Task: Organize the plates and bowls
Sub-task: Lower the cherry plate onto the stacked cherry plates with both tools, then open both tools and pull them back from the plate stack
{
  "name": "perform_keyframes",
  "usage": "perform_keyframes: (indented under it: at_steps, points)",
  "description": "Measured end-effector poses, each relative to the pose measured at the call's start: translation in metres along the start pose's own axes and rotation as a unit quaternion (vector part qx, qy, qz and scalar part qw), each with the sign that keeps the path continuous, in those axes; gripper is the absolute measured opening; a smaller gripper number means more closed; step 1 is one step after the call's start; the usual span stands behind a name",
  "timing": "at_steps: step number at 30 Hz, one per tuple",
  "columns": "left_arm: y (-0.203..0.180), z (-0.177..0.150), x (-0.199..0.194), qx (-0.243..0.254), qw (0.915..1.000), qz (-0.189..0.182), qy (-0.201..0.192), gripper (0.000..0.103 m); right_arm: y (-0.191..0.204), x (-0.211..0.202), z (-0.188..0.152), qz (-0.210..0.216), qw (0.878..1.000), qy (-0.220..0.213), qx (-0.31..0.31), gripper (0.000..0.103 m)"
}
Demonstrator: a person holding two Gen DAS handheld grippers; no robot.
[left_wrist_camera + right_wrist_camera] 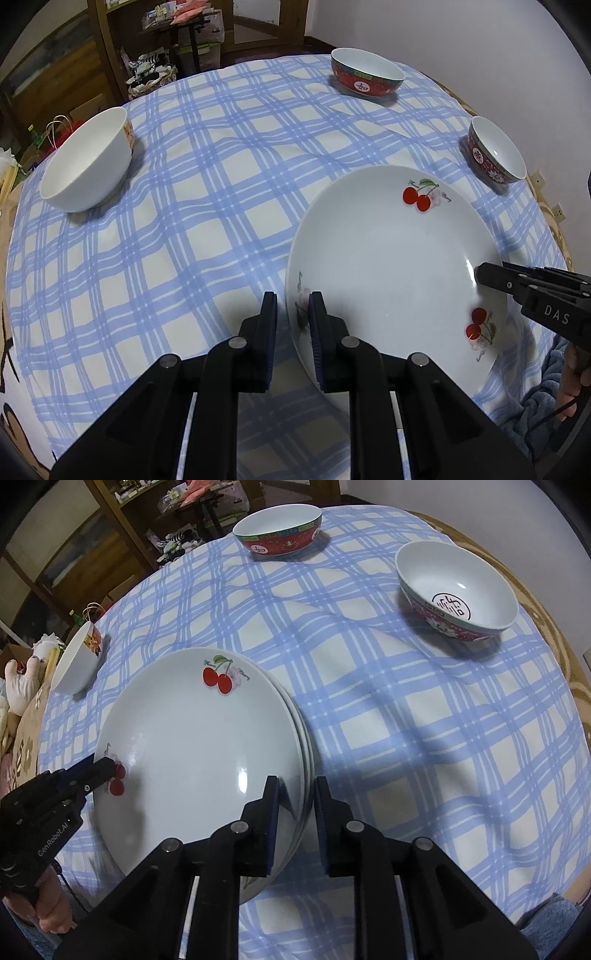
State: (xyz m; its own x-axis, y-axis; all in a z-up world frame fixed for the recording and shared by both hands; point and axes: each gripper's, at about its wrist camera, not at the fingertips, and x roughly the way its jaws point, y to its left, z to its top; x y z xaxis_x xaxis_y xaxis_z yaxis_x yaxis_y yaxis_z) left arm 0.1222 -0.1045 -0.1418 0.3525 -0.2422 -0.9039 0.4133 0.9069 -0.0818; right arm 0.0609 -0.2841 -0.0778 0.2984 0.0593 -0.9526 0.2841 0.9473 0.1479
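A stack of white plates with cherry prints (pixel 391 266) (pixel 192 746) lies on the blue checked tablecloth near the front. My left gripper (pixel 293 325) straddles the stack's left rim, one finger over the plate and one outside; it also shows in the right wrist view (pixel 105 770). My right gripper (pixel 295 812) straddles the right rim the same way and shows in the left wrist view (pixel 480 275). Both sets of jaws stand slightly apart around the rim. A plain white bowl (pixel 88 162) (pixel 75 661), a wide red bowl (pixel 365 75) (pixel 279 528) and a smaller red bowl (pixel 495 149) (pixel 456 590) stand apart.
The round table (pixel 369 709) drops off at its edges all around. Wooden shelves with clutter (pixel 155 44) stand beyond the far edge. Soft toys (pixel 22 679) and paper bags (pixel 59 129) sit off the left side.
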Motion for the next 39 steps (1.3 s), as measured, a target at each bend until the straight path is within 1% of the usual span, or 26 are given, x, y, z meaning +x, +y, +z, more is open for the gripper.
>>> perform_keyframes:
  at_steps: [10,15,16,19,21,23,25,26,27,28,29,30,31,32,34,35,36,37,38,39]
  points:
    - [0.004,-0.001,-0.005,-0.008,1.0,0.0,-0.002,0.02,0.003,0.004,0.0,-0.007,1.0,0.001,-0.008,0.022]
    - [0.003,0.0,-0.005,-0.005,1.0,0.0,-0.001,0.02,0.006,0.007,0.002,-0.01,1.0,0.001,-0.017,0.027]
    - [0.003,0.0,-0.006,-0.003,1.0,0.004,-0.003,0.02,0.007,0.008,0.003,-0.012,1.0,0.0,-0.022,0.028]
    - [0.001,0.001,-0.017,0.011,0.9993,0.026,-0.026,0.02,0.01,0.008,0.005,-0.02,0.999,0.002,-0.03,0.028]
    - [0.005,0.004,-0.024,0.007,0.9992,0.019,-0.034,0.02,0.01,0.007,0.006,-0.023,0.999,0.002,-0.03,0.028]
    - [0.011,0.008,-0.029,-0.004,0.9994,0.009,-0.034,0.021,0.011,0.005,0.007,-0.027,0.999,0.0,-0.033,0.028]
    - [0.016,0.011,-0.032,-0.014,0.9993,0.012,-0.034,0.022,0.012,-0.001,0.007,-0.034,0.999,-0.006,-0.033,0.029]
    - [0.02,0.012,-0.034,-0.02,0.999,0.018,-0.035,0.023,0.012,-0.005,0.008,-0.035,0.999,-0.011,-0.031,0.034]
    - [0.027,0.013,-0.037,-0.029,0.9985,0.024,-0.039,0.024,0.012,-0.008,0.008,-0.036,0.999,-0.017,-0.029,0.045]
    - [0.03,0.014,-0.038,-0.036,0.9982,0.026,-0.039,0.028,0.012,-0.013,0.008,-0.036,0.999,-0.025,-0.026,0.051]
    - [0.036,0.015,-0.04,-0.047,0.9979,0.024,-0.038,0.038,0.013,-0.019,0.009,-0.033,0.998,-0.037,-0.024,0.058]
    - [0.044,0.015,-0.042,-0.06,0.9974,0.017,-0.036,0.047,0.014,-0.023,0.01,-0.031,0.998,-0.045,-0.025,0.058]
    - [0.051,0.016,-0.045,-0.074,0.9965,0.01,-0.037,0.063,0.016,-0.028,0.011,-0.027,0.998,-0.05,-0.027,0.058]
    - [0.056,0.016,-0.047,-0.081,0.9959,0.01,-0.04,0.072,0.019,-0.032,0.013,-0.028,0.998,-0.052,-0.028,0.059]
    - [0.067,0.017,-0.055,-0.09,0.9943,0.022,-0.052,0.077,0.027,-0.037,0.017,-0.03,0.998,-0.053,-0.034,0.065]
    - [0.073,0.018,-0.059,-0.094,0.9935,0.03,-0.057,0.082,0.033,-0.042,0.02,-0.019,0.997,-0.058,-0.038,0.069]
    - [0.077,0.019,-0.062,-0.097,0.9931,0.031,-0.059,0.084,0.037,-0.045,0.023,-0.009,0.997,-0.061,-0.038,0.074]
    - [0.082,0.021,-0.064,-0.099,0.9927,0.037,-0.058,0.085,0.043,-0.049,0.026,0.002,0.997,-0.066,-0.037,0.076]
    - [0.088,0.023,-0.066,-0.1,0.9924,0.048,-0.055,0.085,0.048,-0.051,0.028,0.009,0.997,-0.07,-0.039,0.081]
    - [0.093,0.025,-0.067,-0.101,0.992,0.055,-0.052,0.085,0.056,-0.054,0.032,0.016,0.996,-0.076,-0.042,0.09]
